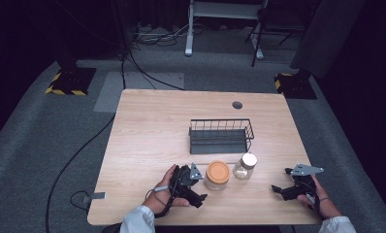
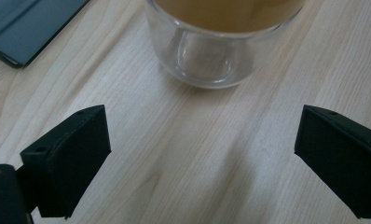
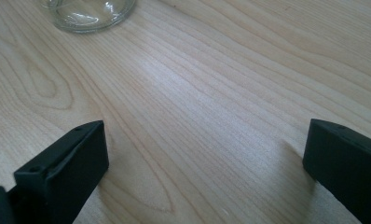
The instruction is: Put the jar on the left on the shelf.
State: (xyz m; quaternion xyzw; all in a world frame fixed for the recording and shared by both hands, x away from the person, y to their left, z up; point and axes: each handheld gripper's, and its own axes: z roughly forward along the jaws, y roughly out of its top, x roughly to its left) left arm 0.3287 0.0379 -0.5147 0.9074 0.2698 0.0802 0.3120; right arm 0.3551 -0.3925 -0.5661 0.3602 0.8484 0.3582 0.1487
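Tabletop (image 1: 152, 126): light wood, filling the middle of the high view, with a small dark round hole (image 1: 237, 105) near its upper edge, right of centre.
Wire basket (image 1: 221, 136): black, rectangular, standing just right of the frame's centre in the high view, above the two jars and apart from them.
Orange-lidded jar (image 1: 217, 175): clear glass, upright, lower centre of the high view, just right of the left claw; in the left gripper view its glass base (image 2: 207, 56) sits at the top centre, ahead of the jaws and not between them.
White-lidded jar (image 1: 245, 166): clear glass, upright, just right of the orange-lidded jar and close to it; in the right gripper view a glass base (image 3: 88, 11) shows in the upper left corner.
Left claw (image 1: 200, 192): held low in the lower centre of the high view, beside the orange-lidded jar; released, jaws spread wide over bare wood (image 2: 200, 154).
Right claw (image 1: 279, 185): lower right of the high view, well apart from both jars; released, jaws wide apart with nothing between them (image 3: 204, 163).
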